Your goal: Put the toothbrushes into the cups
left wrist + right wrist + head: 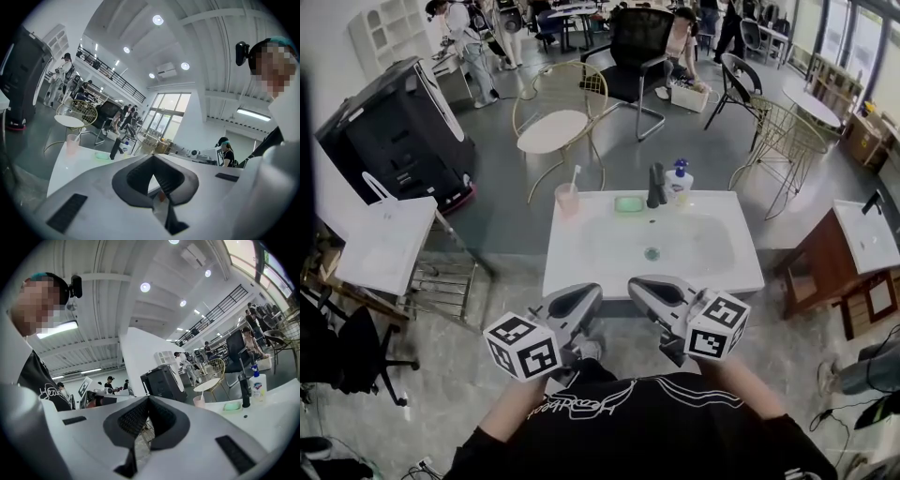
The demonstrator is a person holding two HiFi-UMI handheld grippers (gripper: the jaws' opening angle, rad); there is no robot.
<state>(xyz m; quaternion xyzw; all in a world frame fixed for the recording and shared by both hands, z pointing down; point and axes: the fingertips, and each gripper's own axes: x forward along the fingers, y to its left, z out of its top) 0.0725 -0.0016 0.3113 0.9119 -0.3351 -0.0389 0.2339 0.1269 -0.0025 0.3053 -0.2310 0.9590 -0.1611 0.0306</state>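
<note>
Nearest the person's body, the left gripper [578, 298] and right gripper [646, 289] hover at the front edge of the washbasin [581, 267]. Each has its jaws pressed together with nothing between them. Farther off, at the back left corner, a pink cup [567, 200] has a toothbrush [575, 176] standing in it, left of the soap dish [629, 203] and faucet [656, 186]. No loose toothbrush shows, so the task looks done; any further move would first call for finding another brush.
</note>
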